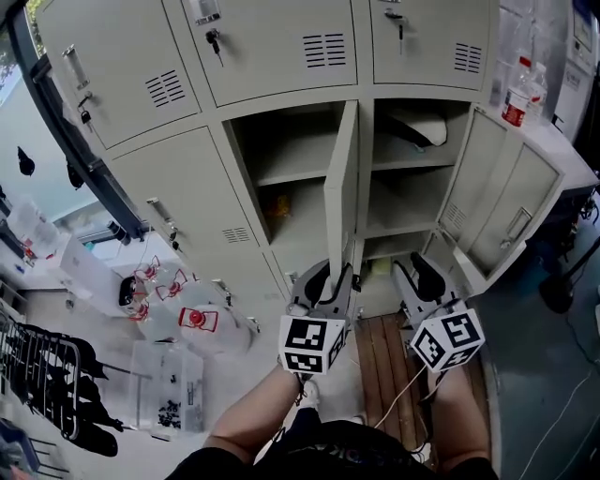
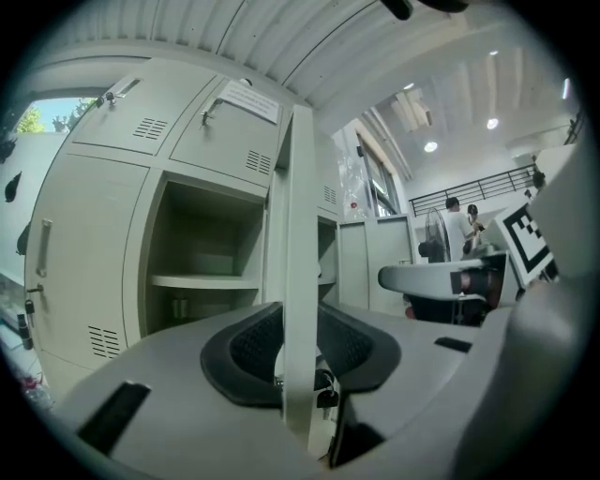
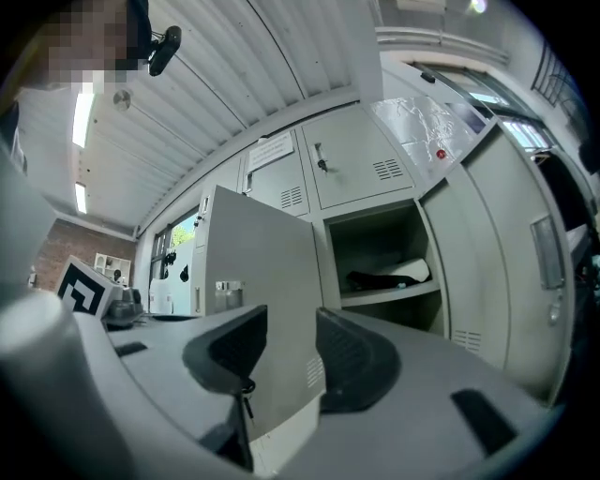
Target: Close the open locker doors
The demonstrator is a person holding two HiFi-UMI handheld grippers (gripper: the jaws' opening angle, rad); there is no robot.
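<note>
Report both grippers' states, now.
Left gripper: jaws closed on the edge of the middle locker door.
Right gripper: jaws open, holding nothing.

Ribbed white ceiling (image 2: 281,28), recessed lights (image 2: 430,146), bright window (image 2: 56,112) at left, wooden boards (image 1: 382,364) on floor.

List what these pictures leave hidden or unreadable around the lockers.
Label on an upper locker: left gripper view, print too small.
Dark item on a shelf: right gripper view, too dim to identify.
Right locker's bottom: head view, behind the right gripper.
Left locker's right side: head view, behind the middle door.
</note>
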